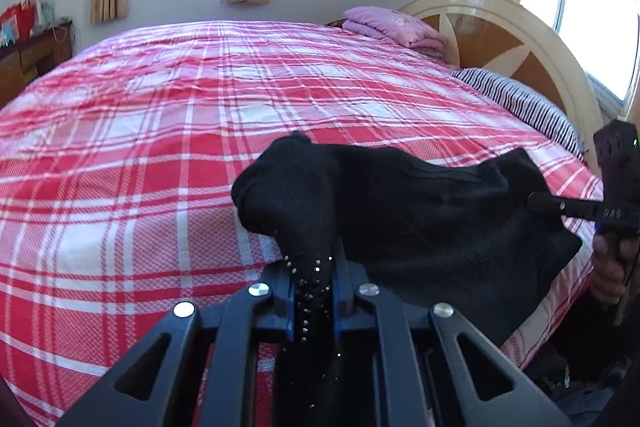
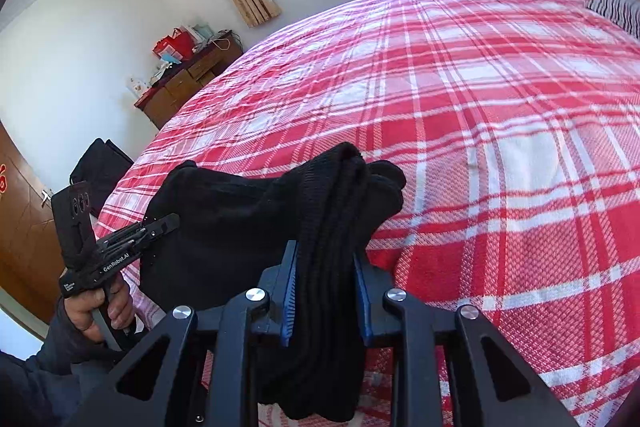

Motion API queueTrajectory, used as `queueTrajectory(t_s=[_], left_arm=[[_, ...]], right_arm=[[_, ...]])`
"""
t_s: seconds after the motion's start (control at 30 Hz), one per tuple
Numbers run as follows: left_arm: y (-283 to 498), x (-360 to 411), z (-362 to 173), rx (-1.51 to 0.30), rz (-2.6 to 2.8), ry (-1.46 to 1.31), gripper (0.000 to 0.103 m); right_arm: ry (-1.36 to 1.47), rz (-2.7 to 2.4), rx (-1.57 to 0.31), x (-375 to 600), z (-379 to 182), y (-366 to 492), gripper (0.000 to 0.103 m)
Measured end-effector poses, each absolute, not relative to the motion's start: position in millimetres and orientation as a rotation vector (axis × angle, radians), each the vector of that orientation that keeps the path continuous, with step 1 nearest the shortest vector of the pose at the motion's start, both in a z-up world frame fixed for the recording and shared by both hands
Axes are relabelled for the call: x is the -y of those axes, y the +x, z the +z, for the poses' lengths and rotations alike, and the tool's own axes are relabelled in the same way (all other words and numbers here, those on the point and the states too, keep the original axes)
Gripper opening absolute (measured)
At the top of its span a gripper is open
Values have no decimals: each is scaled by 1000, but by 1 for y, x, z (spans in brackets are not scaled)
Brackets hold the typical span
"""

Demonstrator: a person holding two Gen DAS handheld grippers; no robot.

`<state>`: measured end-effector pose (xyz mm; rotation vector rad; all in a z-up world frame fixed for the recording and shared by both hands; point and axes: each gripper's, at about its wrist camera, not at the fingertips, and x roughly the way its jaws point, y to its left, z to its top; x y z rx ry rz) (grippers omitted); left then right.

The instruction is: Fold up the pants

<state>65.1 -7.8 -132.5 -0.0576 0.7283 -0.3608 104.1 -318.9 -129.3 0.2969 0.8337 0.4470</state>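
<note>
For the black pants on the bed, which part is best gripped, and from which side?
Grip the black pants at the bunched edges nearest the person, coming from the bed's near side. The fabric heaps there into thick folds, and each hand-held gripper, left and right, is already shut on one such bunch.

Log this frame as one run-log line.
task: fold pants | left hand-held gripper: shut on black pants | right hand-held gripper: shut on black pants | pants: bunched at edge of plaid bed

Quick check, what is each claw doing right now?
Left claw: shut on the black pants.
Right claw: shut on a bunched part of the same pants.
</note>
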Motion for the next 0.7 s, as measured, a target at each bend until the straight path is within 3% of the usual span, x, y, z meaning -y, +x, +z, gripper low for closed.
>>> queueTrajectory(t_s=[0.7], left_arm=[[77, -39, -83, -652, -213, 23, 14]], right_arm=[[145, 572, -754, 249, -70, 170, 25]])
